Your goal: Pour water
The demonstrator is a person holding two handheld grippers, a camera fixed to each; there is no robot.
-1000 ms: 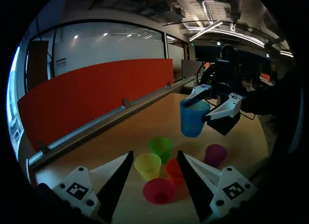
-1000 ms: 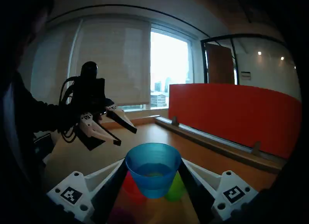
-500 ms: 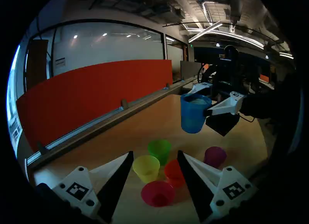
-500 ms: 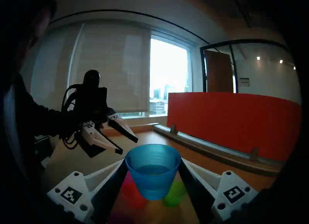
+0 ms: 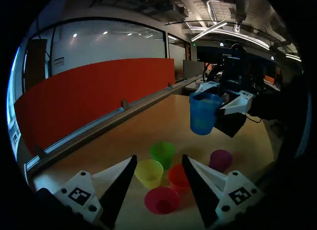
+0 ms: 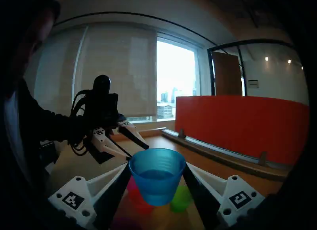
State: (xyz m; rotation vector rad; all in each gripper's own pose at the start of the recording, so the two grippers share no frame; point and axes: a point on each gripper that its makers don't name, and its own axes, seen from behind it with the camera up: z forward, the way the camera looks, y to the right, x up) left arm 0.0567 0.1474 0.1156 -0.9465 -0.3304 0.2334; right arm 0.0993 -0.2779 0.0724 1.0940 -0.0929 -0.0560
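A blue cup with water in it hangs upright above the wooden table. My right gripper is shut on it, held by a dark-sleeved arm. In the right gripper view the blue cup sits between the right gripper's fingers, with the water surface visible inside. Below it on the table stand a green cup, a yellow cup, an orange cup, a pink cup and a purple cup. My left gripper stands open above them, holding nothing. That left gripper also appears farther off.
A red partition and a metal rail run along the table's far edge. A bright window with blinds lies behind the person holding the grippers. Bare tabletop stretches between the cups and the rail.
The right gripper has carried the blue cup a little higher and levelled it. The left gripper has stayed open over the cups, barely shifting.
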